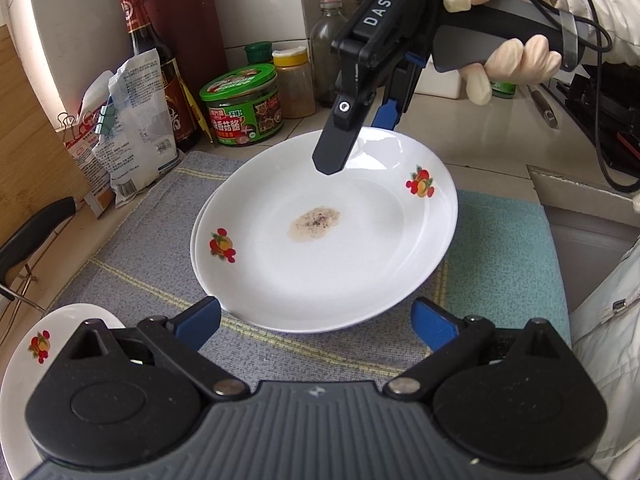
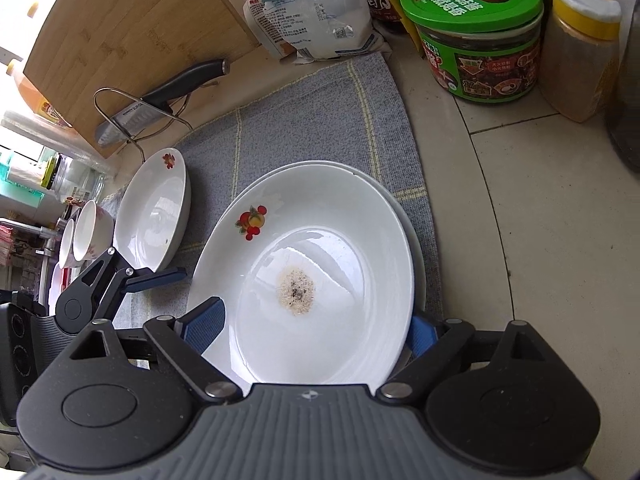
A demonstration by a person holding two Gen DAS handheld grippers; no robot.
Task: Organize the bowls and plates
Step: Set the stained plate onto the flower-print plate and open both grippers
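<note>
Stacked plates [image 1: 324, 248] on mat [image 1: 132, 264]

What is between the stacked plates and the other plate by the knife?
Only bare grey mat lies between the stacked plates and the single plate; lower down, the left gripper's finger reaches into that gap. The right wrist view shows it.

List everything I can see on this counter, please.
Stacked plates: two, white with fruit prints, centre of mat, top one soiled.
Single plate: one, white, left on mat.
Bowls: two, white, beyond the single plate.
Mat: one, grey and teal, on counter.
Jar: one, green lid, behind mat.
Spice jar: one, yellow lid, beside jar.
Bottle: one, dark, at wall.
Bags: white, beside bottle.
Knife: black handle, in wire rack.
Cutting board: wooden, behind the knife.
Left tool: open, near plates' front rim.
Right tool: open, over their far rim.
Gloved hand: holds right tool.
</note>
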